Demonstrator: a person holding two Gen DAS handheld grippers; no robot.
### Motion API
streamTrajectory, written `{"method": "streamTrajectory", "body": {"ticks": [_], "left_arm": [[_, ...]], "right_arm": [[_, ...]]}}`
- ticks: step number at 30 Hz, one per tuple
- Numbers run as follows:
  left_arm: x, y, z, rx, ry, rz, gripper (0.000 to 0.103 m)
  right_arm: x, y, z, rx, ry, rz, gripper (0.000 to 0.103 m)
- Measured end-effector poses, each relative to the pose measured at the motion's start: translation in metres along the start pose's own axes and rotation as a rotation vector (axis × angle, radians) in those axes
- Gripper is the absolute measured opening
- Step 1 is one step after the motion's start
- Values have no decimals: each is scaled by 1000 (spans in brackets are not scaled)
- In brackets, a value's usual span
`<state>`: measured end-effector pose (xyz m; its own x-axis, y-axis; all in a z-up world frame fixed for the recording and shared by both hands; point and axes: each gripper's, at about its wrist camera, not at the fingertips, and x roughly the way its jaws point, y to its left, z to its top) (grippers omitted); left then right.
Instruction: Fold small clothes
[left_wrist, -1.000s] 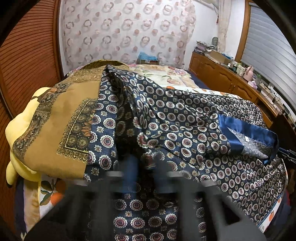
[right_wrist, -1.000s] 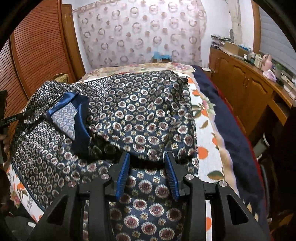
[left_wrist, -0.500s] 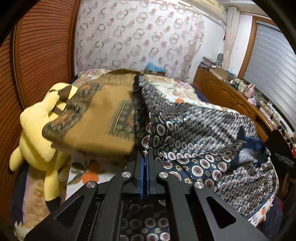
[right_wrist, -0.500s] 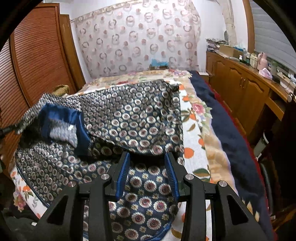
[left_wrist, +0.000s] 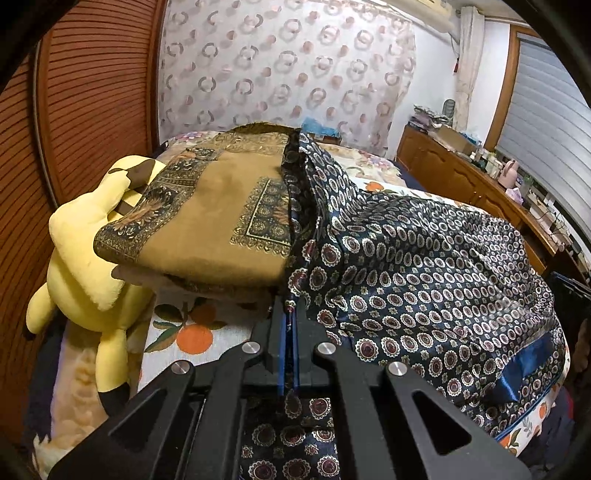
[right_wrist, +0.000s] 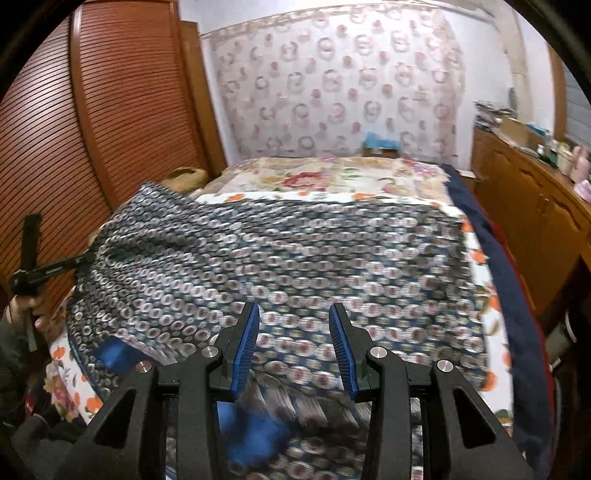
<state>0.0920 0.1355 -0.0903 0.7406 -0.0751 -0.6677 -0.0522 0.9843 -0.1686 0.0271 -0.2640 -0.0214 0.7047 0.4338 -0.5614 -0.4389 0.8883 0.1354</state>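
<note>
One left tool (left_wrist: 289, 323) pinching patterned garment (left_wrist: 424, 266), right tool (right_wrist: 293, 345) agape

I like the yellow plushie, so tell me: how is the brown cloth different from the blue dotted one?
The brown cloth is plain tan with a dark ornate border; the blue dotted garment is navy, covered in small round medallions. The brown cloth sits as a folded pile beside the yellow plush toy; the blue garment lies spread and rumpled across the bed. The left gripper, jaws shut, pinches only the blue garment. Both rest on the bed, touching.
</note>
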Motion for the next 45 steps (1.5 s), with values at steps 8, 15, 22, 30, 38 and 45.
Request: {"method": "streamTrajectory", "body": {"ticks": [8, 15, 22, 30, 38, 45], "left_arm": [[-9, -7, -5, 42, -10, 9, 3], [-6, -11, -7, 50, -4, 12, 3], [6, -14, -9, 51, 36, 12, 4], [9, -19, -14, 65, 32, -4, 3], [-26, -12, -2, 19, -54, -77, 2], [-38, -1, -1, -3, -29, -88, 2]], "right_arm": [[5, -7, -15, -25, 43, -83, 41], [-26, -54, -39, 43, 20, -282, 58], [-20, -86, -46, 183, 49, -251, 58], [9, -84, -35, 152, 98, -236, 5], [-43, -67, -23, 114, -51, -189, 1], [-76, -60, -27, 101, -69, -187, 1]]}}
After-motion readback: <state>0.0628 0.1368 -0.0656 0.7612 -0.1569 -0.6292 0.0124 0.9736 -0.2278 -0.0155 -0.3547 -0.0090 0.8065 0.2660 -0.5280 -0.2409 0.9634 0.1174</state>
